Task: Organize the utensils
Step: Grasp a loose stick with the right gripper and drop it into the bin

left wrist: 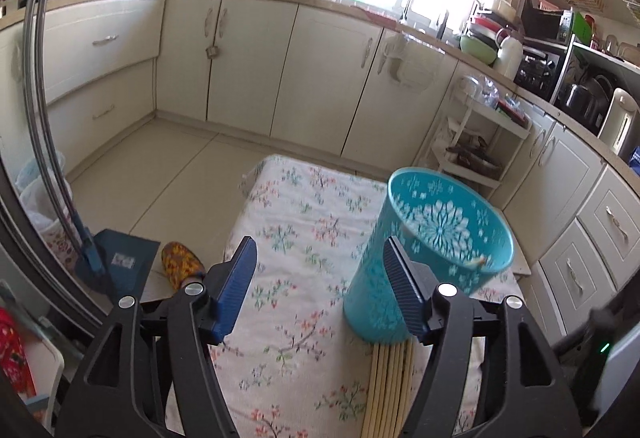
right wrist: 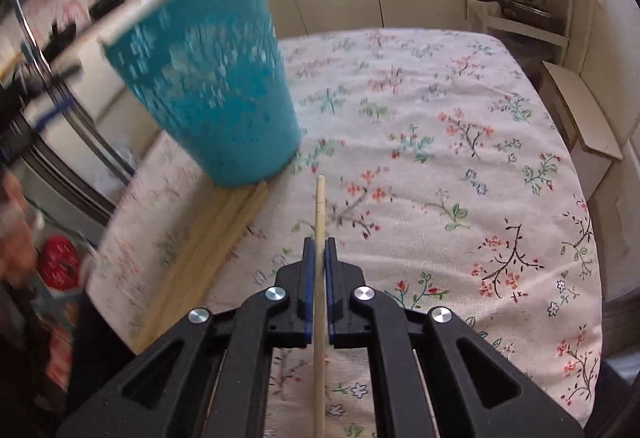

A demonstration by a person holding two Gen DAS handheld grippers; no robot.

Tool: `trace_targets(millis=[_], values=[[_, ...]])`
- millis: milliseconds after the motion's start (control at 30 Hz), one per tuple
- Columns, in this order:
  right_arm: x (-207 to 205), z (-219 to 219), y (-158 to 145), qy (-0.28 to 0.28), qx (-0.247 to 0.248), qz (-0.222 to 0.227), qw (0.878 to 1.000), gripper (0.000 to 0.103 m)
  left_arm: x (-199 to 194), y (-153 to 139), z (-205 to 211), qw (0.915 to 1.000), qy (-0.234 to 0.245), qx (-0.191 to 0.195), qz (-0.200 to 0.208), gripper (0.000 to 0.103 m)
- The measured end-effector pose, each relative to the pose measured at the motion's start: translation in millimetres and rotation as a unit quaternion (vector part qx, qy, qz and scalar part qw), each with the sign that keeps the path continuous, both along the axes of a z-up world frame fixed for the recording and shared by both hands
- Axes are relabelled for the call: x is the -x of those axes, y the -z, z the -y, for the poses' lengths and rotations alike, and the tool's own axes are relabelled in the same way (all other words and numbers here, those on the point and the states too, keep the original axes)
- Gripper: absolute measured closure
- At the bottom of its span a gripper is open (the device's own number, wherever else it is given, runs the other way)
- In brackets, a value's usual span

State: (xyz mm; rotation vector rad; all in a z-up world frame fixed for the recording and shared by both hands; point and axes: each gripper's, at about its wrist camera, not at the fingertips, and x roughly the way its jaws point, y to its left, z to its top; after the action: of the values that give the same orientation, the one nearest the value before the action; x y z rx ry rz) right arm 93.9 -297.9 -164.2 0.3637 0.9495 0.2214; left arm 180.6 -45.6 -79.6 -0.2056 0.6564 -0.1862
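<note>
A teal perforated plastic holder [left wrist: 432,238] stands upright on the floral tablecloth [left wrist: 296,238]; a pale tip shows inside near its rim. In the right wrist view the holder [right wrist: 216,89] is at the upper left, blurred. Several wooden chopsticks [left wrist: 392,390] lie side by side just in front of it, also in the right wrist view [right wrist: 200,250]. My left gripper [left wrist: 320,278] is open and empty above the cloth, its right finger in front of the holder. My right gripper [right wrist: 319,258] is shut on a single wooden chopstick [right wrist: 320,205] that points forward above the cloth.
Cream kitchen cabinets [left wrist: 320,77] and a counter run behind the table. A white rack trolley [left wrist: 480,141] stands at the far right corner. A blue dustpan [left wrist: 116,258] and a patterned slipper [left wrist: 180,262] lie on the floor to the left. A small wooden stool [right wrist: 580,117] stands right of the table.
</note>
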Motion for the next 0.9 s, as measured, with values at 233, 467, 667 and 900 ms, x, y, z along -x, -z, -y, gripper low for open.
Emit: trace_targets(millis=[233, 467, 667, 900], values=[[-4, 16, -77, 0.028, -0.091, 0.123, 0.988, 0.097, 14, 25, 1, 0.9994, 0.011, -0.011, -0.032, 0.040], [-67, -7, -158, 0.057, -0.113, 0.277, 0.953, 0.097, 15, 41, 16, 0.9974, 0.036, -0.024, -0.058, 0.040], [-127, -26, -136, 0.085, -0.077, 0.283, 0.952, 0.097, 4, 55, 39, 0.9946, 0.061, -0.039, -0.075, 0.040], [-112, -27, -110, 0.057, -0.063, 0.256, 0.963, 0.082, -11, 69, 62, 0.9907, 0.086, -0.058, -0.088, 0.040]])
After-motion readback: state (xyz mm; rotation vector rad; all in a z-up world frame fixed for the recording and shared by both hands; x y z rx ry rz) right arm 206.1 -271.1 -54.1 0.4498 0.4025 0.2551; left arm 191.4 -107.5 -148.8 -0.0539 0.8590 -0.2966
